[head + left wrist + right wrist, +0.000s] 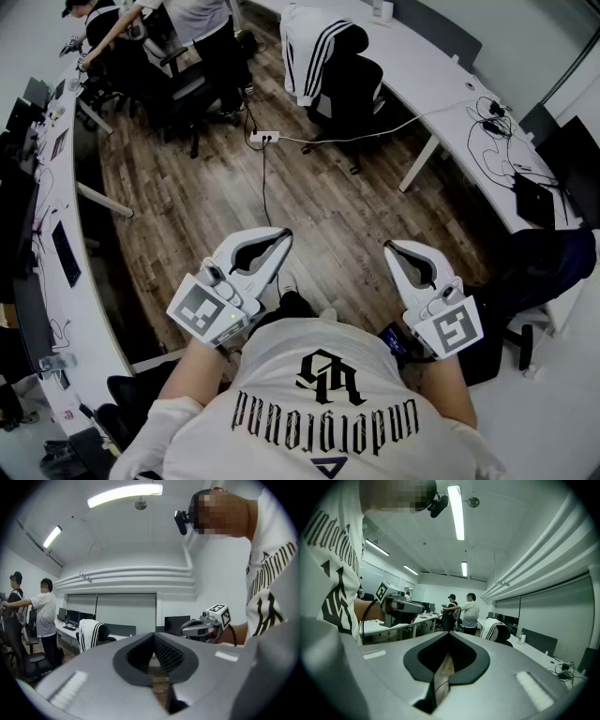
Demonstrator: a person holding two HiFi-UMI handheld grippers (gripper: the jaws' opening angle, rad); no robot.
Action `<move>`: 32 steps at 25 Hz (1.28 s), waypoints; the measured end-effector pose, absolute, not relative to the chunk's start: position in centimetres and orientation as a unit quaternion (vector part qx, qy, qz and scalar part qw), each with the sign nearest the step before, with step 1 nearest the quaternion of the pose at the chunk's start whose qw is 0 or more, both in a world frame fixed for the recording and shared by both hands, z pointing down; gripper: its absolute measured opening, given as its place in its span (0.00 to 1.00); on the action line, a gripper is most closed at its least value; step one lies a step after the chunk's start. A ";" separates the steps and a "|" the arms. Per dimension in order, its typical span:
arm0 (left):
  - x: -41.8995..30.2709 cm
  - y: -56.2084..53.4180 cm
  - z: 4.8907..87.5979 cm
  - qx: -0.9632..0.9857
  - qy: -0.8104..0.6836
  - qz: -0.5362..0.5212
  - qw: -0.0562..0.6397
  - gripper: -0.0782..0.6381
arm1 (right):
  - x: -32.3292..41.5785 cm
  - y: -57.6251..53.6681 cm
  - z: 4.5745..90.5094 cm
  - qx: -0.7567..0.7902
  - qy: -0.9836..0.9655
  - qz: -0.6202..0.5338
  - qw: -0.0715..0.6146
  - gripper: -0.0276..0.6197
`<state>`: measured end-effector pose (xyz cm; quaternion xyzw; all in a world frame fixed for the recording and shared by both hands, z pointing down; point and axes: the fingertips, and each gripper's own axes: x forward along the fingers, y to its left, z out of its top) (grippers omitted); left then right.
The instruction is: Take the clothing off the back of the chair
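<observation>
Holding left gripper [279, 236] and right gripper [392, 249] closed, empty, well short of jacket [305, 52] hanging down chair [354, 86] back straight ahead, left slightly nearer

Draped as a white garment [302, 52] with black stripes down its sleeve over the backrest of a black office chair [354, 86], hanging limp and covering most of that backrest, far across the wood floor, with the chair upright and drawn up beside the long white desk.

Black gothic "underground" across white T-shirt [323, 405], upside down
</observation>
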<state>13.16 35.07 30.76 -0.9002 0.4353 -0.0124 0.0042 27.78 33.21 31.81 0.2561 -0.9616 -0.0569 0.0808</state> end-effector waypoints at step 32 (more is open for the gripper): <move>-2.8 22.7 30.9 -0.910 0.414 -0.002 0.012 0.18 | 11.6 19.7 32.0 0.262 -0.958 -0.067 0.093 0.05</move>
